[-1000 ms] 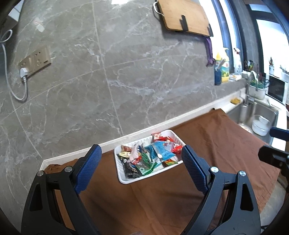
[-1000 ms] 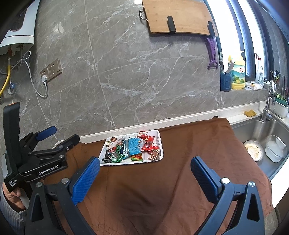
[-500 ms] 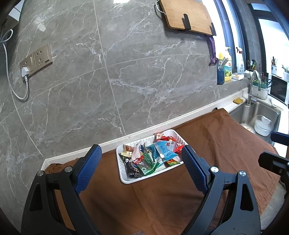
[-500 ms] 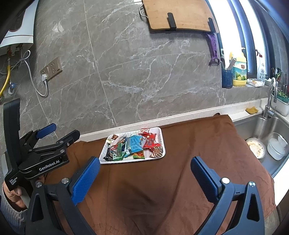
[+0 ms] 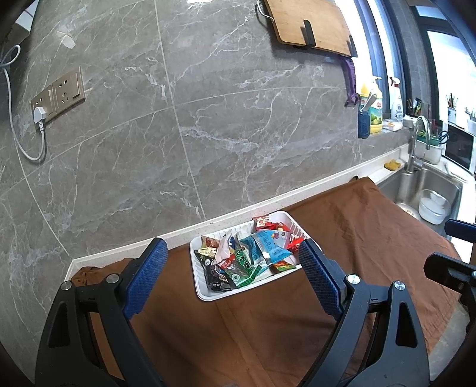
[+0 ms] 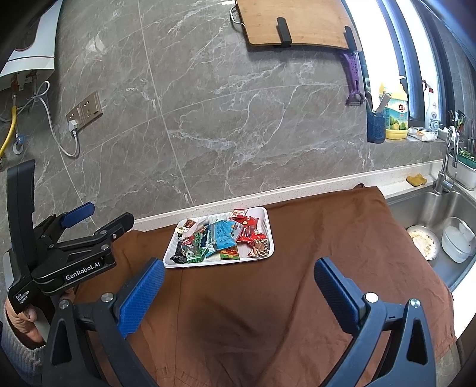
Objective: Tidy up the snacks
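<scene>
A white tray (image 5: 202, 293) (image 6: 208, 263) heaped with several snack packets rests on a brown cloth (image 5: 267, 327) (image 6: 327, 238) near the wall. On the heap lie a blue packet (image 5: 267, 247) (image 6: 221, 235), a green one (image 5: 242, 265) and red ones (image 6: 248, 230). My left gripper (image 5: 230, 242) (image 6: 111, 212) hovers open just short of the tray, nothing between its blue pads. A hand grips its handle at the lower left of the right wrist view. My right gripper (image 6: 238, 263) (image 5: 437, 244) also stands open and empty, above the cloth in front of the tray.
A steel sink (image 6: 431, 214) to the right of the cloth holds a white bowl (image 6: 456, 242) and a plate (image 6: 422, 241); a faucet (image 6: 446, 166) stands behind it. A wooden cutting board (image 6: 297, 23) hangs on the grey marble wall. Bottles (image 6: 395, 116) line the sill.
</scene>
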Action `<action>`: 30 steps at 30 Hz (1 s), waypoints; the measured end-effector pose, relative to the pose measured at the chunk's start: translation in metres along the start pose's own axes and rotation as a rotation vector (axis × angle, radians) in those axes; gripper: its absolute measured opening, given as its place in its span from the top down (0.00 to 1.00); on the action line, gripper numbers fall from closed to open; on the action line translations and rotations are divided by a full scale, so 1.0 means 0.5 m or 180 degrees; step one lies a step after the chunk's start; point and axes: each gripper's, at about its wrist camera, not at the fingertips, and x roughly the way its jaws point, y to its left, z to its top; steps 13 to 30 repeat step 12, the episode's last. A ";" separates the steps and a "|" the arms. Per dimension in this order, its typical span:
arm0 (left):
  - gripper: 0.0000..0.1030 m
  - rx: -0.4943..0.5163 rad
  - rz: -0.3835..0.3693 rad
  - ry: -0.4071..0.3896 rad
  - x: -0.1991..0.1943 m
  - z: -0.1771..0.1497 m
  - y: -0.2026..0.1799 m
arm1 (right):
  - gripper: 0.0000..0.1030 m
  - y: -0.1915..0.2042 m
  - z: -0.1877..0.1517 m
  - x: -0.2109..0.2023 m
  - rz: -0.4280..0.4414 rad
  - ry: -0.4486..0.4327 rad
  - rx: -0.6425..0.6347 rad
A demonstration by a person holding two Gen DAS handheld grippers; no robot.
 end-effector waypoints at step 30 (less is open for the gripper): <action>0.13 -0.0018 -0.0177 0.0051 0.010 -0.005 -0.002 | 0.00 -0.001 0.000 0.004 0.0002 0.0012 0.0000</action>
